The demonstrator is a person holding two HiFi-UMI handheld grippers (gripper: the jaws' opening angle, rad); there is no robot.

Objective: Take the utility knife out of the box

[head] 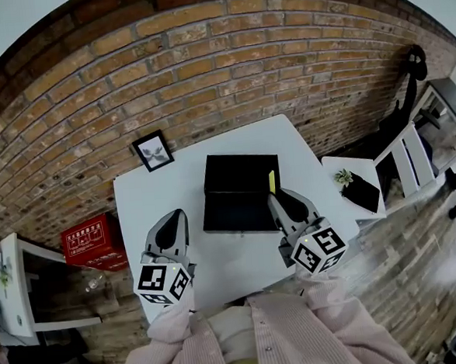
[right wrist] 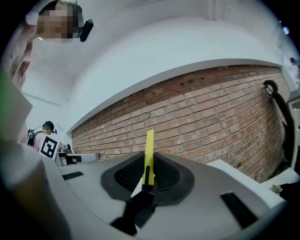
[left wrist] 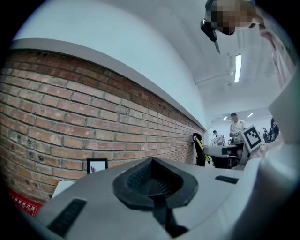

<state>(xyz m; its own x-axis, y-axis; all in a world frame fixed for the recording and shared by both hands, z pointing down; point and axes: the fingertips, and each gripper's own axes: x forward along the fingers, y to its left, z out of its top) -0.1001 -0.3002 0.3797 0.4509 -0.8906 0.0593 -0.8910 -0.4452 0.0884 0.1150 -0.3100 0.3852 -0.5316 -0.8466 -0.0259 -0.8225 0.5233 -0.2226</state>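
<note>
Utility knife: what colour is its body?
The knife is yellow; clearest in the right gripper view.

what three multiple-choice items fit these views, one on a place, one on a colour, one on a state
1. Where does the black box lie?
A. on the white table
B. on the floor
C. on a chair

2. What colour is the utility knife?
A. red
B. blue
C. yellow

3. How is the right gripper?
A. open and empty
B. shut on the utility knife
C. shut on the box lid

Answers:
1 A: the head view shows the box resting on the tabletop.
2 C: the body sticking up between the jaws is yellow.
3 B: the right gripper view shows both jaws pressed on the knife.
</note>
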